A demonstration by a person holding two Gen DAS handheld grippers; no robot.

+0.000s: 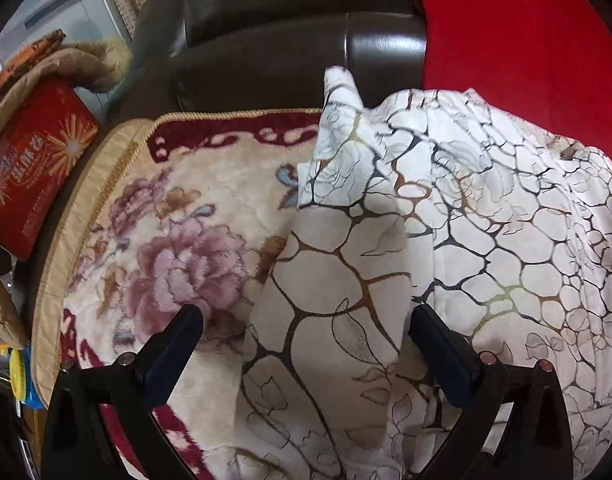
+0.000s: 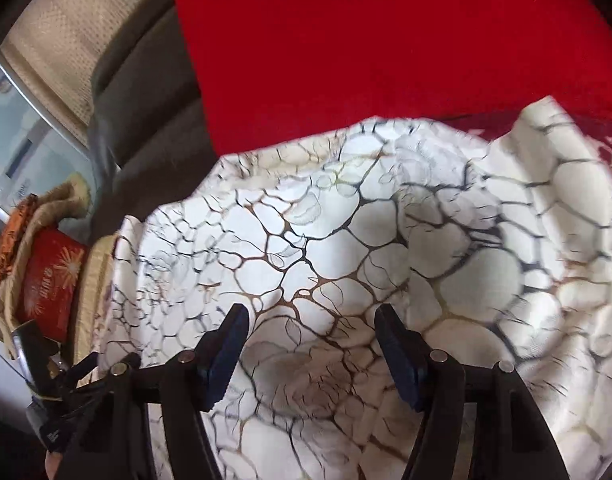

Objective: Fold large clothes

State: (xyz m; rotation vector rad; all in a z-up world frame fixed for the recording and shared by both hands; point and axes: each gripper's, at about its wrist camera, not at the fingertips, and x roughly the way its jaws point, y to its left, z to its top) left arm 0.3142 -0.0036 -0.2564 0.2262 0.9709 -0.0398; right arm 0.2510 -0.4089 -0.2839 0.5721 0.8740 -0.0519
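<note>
A large white garment with a black and gold cell pattern lies rumpled on a floral plush seat cover. One flap of it runs down between the fingers of my left gripper, which is open and hovers over it. In the right wrist view the same garment fills the middle. My right gripper is open just above the cloth, holding nothing. The left gripper's body shows at the lower left there.
A dark leather sofa back stands behind. A red cloth lies at the back right, also in the right wrist view. A red box and folded beige blankets sit at the left.
</note>
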